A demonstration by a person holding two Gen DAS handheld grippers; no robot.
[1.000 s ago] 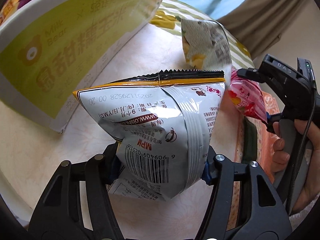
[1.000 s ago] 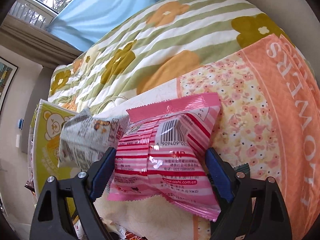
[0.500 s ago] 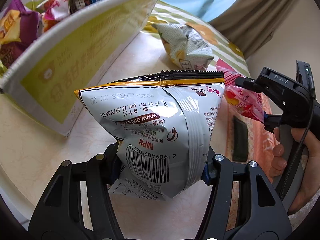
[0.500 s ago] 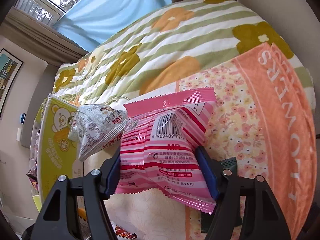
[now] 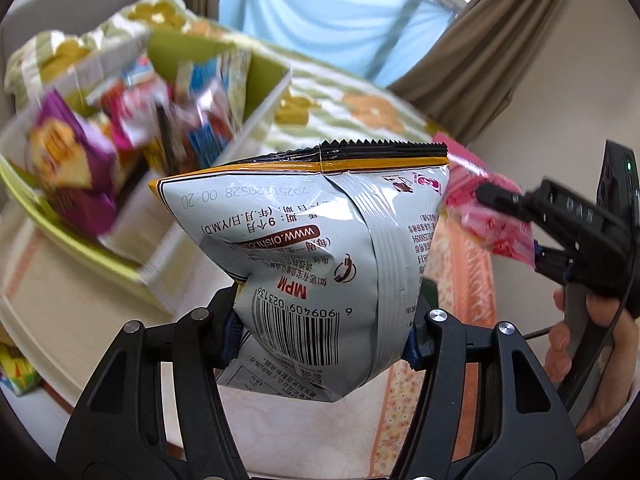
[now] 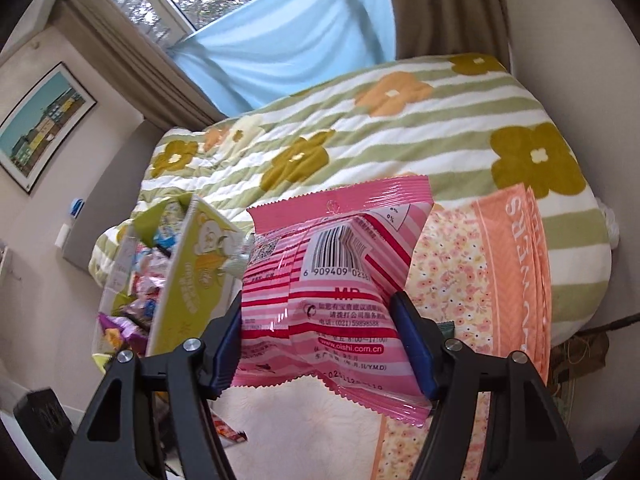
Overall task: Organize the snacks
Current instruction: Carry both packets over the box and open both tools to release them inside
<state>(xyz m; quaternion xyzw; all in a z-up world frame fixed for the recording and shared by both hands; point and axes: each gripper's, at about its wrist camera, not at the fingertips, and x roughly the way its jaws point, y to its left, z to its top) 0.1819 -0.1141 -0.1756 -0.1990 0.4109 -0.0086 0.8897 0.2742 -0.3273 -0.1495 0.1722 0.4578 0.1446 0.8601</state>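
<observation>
I've got the silver bag [image 5: 320,264] pinched in my left tongs [image 5: 324,332] & the pink bag [image 6: 332,292] squeezed in my right tongs [image 6: 320,340], so I'll carry both w/ a soft grip over the green snack box [image 5: 256,128] up ahead to the left, then let go.

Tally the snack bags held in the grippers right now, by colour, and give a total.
Silver-grey bag with an orange and black top edge, in the left gripper: 1
Pink striped bag, in the right gripper: 1
Total: 2 held bags. The packets in the green box are too blurred to count.
</observation>
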